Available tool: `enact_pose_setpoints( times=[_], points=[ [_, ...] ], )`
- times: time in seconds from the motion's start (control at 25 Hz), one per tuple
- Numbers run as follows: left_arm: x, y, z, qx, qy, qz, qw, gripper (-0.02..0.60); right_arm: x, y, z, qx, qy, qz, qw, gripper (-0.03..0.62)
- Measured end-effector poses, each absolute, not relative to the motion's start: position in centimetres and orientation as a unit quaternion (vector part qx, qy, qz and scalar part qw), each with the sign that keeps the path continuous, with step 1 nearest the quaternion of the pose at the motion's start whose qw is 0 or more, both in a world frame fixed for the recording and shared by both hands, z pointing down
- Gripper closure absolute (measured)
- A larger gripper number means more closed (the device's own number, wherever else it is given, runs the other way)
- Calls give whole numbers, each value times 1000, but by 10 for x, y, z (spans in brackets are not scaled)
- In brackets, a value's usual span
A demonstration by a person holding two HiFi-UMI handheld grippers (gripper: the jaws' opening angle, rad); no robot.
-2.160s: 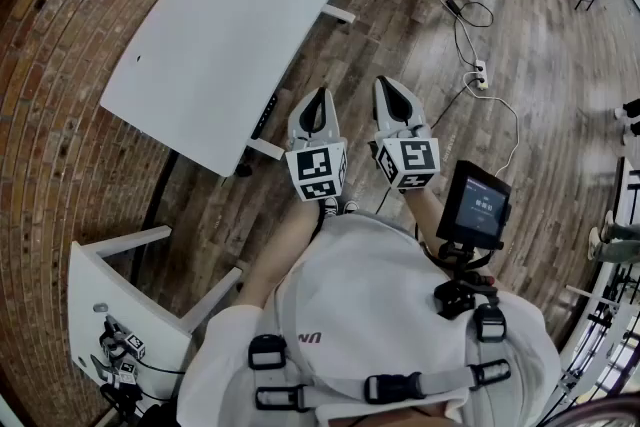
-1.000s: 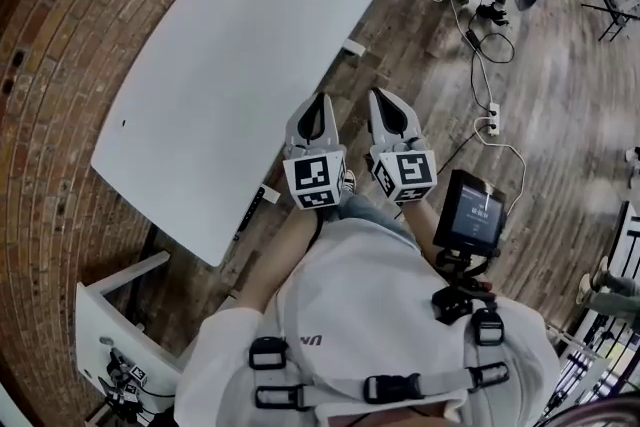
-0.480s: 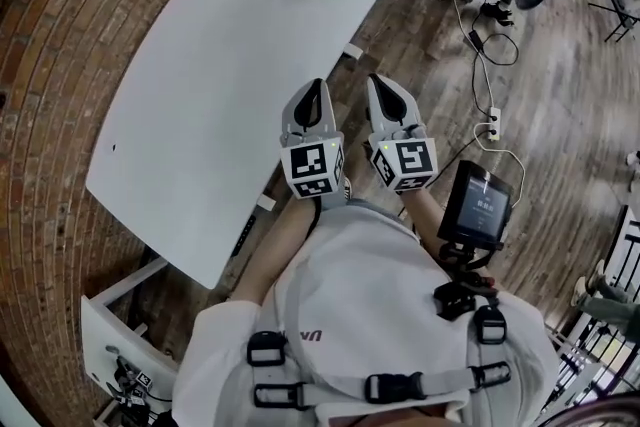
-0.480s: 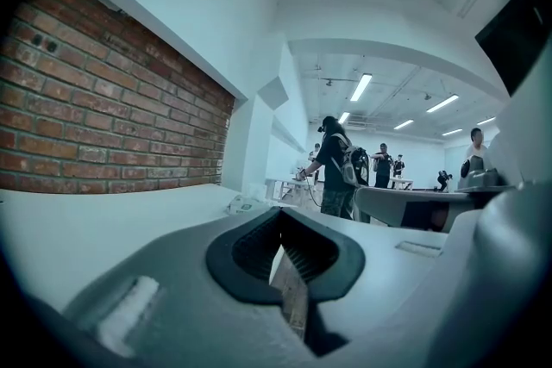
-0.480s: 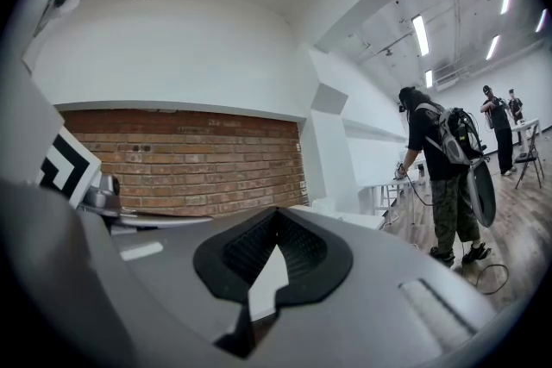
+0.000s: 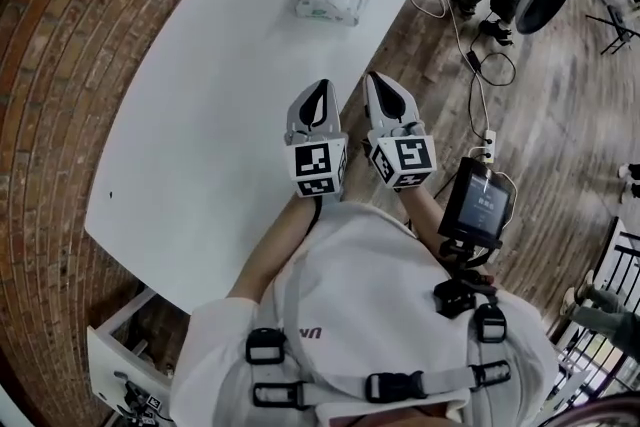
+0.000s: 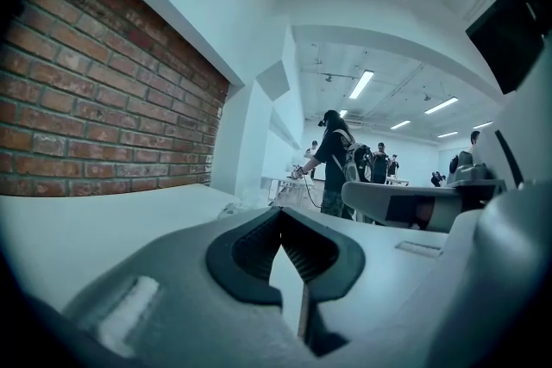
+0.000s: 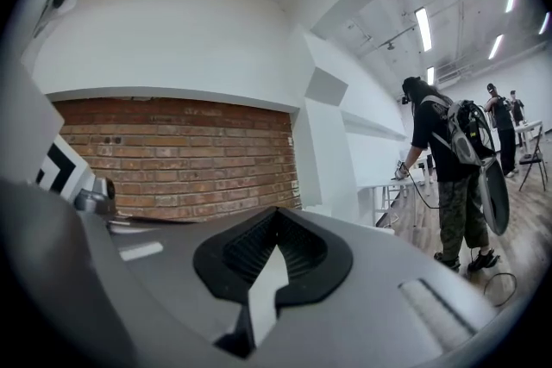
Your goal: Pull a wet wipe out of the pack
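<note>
Tongs both closed, left tongs [image 6: 320, 87], right tongs [image 6: 381, 78], apparently empty.

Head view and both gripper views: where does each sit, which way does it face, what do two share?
Head view: on the head, steeply down at the table, wipe pack, left gripper, right gripper; forearm and chest show.
Left gripper view: on that gripper, level along its shut jaws over the table toward a brick wall; right gripper at right.
Right gripper view: likewise, level along shut jaws toward the wall; left gripper's cube at left.
Shared: both gripper views show the wall and a backpack wearer.
</note>
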State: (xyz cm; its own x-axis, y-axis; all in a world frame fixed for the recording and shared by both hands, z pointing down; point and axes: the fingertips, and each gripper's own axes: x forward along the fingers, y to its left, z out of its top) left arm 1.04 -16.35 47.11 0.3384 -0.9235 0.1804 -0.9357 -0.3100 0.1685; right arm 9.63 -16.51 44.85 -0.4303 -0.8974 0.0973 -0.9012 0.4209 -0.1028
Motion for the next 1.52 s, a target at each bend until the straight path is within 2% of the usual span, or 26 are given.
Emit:
enact_pose_setpoints(
  times=[0.68, 0.72, 0.76, 0.84, 1.24, 1.4, 1.52],
  points=[
    [6, -253, 493, 794, -589, 57, 140, 578, 83, -299, 480, 489, -865, 98, 61, 588],
    [6, -255, 493, 792, -591, 60, 140, 578, 82, -308, 484, 482, -868, 103, 65, 581],
    [6, -257, 494, 791, -592, 62, 141, 578, 81, -318, 487, 476, -870, 107, 72, 539],
    [7, -262, 497, 789, -593, 66, 147, 578, 82, -337, 497, 472, -869, 113, 93, 497],
    [13, -277, 504, 792, -587, 78, 147, 578, 66, -390, 540, 457, -863, 130, 172, 398],
    [11, -281, 505, 792, -587, 77, 147, 578, 62, -397, 554, 456, -855, 139, 202, 403],
    [7, -284, 506, 789, -591, 76, 150, 578, 64, -399, 561, 464, -845, 139, 227, 485]
  ],
)
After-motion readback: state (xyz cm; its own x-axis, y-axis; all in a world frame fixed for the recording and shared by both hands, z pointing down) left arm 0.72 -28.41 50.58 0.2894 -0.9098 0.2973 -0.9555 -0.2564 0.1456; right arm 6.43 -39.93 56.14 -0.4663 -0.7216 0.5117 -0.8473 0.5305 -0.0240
